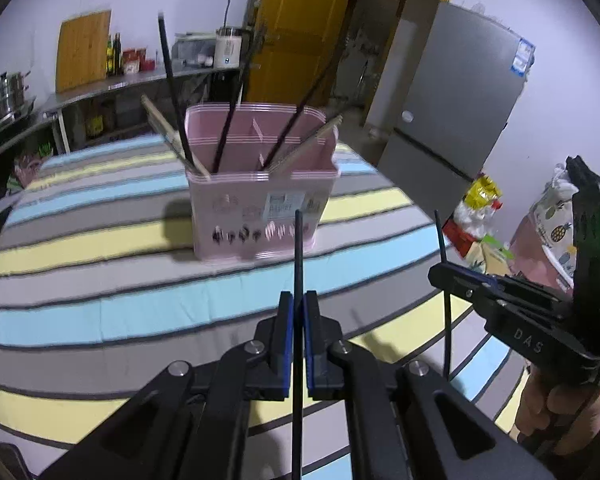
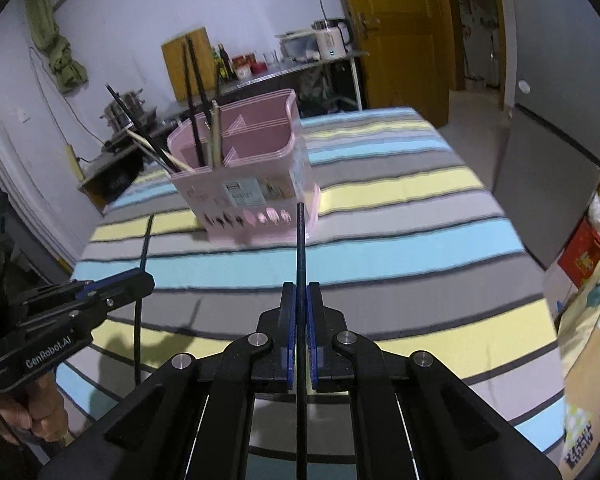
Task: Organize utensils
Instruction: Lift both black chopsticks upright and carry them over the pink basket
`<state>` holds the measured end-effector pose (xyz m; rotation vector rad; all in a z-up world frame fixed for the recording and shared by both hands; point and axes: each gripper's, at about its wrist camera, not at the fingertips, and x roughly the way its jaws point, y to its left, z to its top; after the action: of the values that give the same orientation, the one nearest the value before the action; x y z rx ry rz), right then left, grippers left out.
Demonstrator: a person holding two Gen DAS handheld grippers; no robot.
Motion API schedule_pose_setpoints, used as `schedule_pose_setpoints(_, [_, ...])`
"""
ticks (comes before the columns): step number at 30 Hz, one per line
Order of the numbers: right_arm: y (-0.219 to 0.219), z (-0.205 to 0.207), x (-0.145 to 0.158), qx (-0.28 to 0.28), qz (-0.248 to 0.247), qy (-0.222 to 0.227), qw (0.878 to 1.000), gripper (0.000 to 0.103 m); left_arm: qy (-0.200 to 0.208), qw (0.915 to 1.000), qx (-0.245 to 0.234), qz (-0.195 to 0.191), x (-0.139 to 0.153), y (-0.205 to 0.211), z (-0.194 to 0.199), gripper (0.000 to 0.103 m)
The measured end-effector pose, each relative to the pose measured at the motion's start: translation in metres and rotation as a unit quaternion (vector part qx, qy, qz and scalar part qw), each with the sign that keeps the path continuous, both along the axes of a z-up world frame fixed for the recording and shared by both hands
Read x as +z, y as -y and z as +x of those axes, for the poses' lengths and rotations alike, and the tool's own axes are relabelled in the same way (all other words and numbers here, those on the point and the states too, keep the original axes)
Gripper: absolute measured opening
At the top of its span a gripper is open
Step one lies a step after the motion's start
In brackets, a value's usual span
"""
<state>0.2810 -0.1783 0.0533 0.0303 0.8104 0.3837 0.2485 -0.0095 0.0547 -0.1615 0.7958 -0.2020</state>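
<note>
A pink utensil holder [image 1: 256, 196] stands on the striped table, with several black and wooden chopsticks leaning in its compartments; it also shows in the right wrist view [image 2: 252, 168]. My left gripper [image 1: 299, 300] is shut on a black chopstick [image 1: 298, 248], held upright in front of the holder. My right gripper [image 2: 301, 292] is shut on another black chopstick [image 2: 300, 240], also short of the holder. The right gripper shows in the left wrist view [image 1: 440, 272], and the left gripper shows in the right wrist view [image 2: 144, 276], each holding its stick above the table.
The table has a striped cloth [image 1: 100, 248] of blue, yellow and grey. A steel counter [image 1: 112, 88] with pots, bottles and a kettle runs behind. A grey fridge [image 1: 460, 92] and bags [image 1: 480, 208] stand to the right, with a yellow door [image 2: 396, 32] behind.
</note>
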Motion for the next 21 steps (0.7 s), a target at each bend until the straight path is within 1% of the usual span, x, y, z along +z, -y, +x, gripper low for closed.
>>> schedule_pose_setpoints(4, [-0.003, -0.005, 0.021, 0.001, 0.006, 0.024, 1.0, 0.004, 0.024, 0.9997, -0.001, -0.002, 0.021, -0.004, -0.004, 0.005])
schedule_pose_setpoints(10, [-0.006, -0.015, 0.046, 0.002, 0.013, 0.058, 0.998, 0.004, 0.052, 0.9986, 0.0, 0.005, 0.041, -0.01, -0.006, 0.005])
schedule_pose_setpoints(15, [-0.008, -0.022, 0.054, 0.004, 0.013, 0.065, 0.998, 0.004, 0.056, 0.9984, 0.002, 0.001, 0.045, -0.014, -0.012, 0.005])
schedule_pose_setpoints(21, [-0.005, -0.034, 0.052, 0.005, 0.008, 0.063, 0.998, 0.004, 0.055, 0.9985, -0.002, 0.003, 0.042, -0.012, -0.027, 0.005])
